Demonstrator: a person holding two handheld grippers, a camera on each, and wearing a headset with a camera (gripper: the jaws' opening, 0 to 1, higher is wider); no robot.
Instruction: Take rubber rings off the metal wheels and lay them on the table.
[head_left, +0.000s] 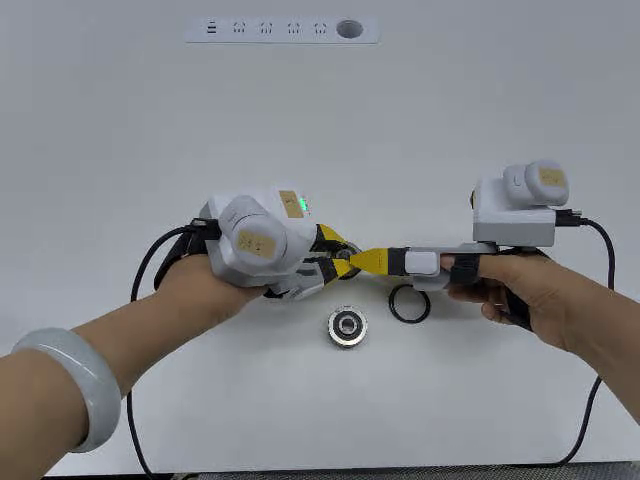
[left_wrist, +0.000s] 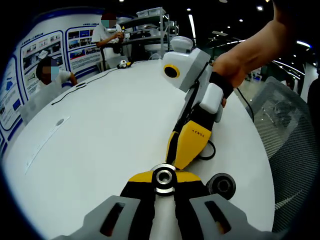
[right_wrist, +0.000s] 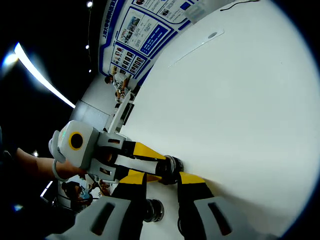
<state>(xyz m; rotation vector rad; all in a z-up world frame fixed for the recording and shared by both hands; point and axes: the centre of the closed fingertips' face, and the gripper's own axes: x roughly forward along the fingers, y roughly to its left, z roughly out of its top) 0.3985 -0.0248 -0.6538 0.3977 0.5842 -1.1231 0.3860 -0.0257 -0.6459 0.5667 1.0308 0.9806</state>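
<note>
Your left gripper (left_wrist: 164, 176) had its jaws clamped tight on a wheel (right_wrist: 172, 170), held up off the table (head_left: 200, 120). Your right gripper (right_wrist: 164, 180) came at it head-on, jaws a narrow gap apart at the rim. I couldn't tell if they'd actually bitten the rubber. The wheel sat flat, hub hole up, so its axle line stood upright; it's round, so no long side to speak of. Just below, toward the table's near edge, one rubber ring (head_left: 391, 304) lay flat, so that one's done. Beside it was a second wheel (head_left: 347, 326), face up, with a dark outer band, probably its ring waiting to come off.
</note>
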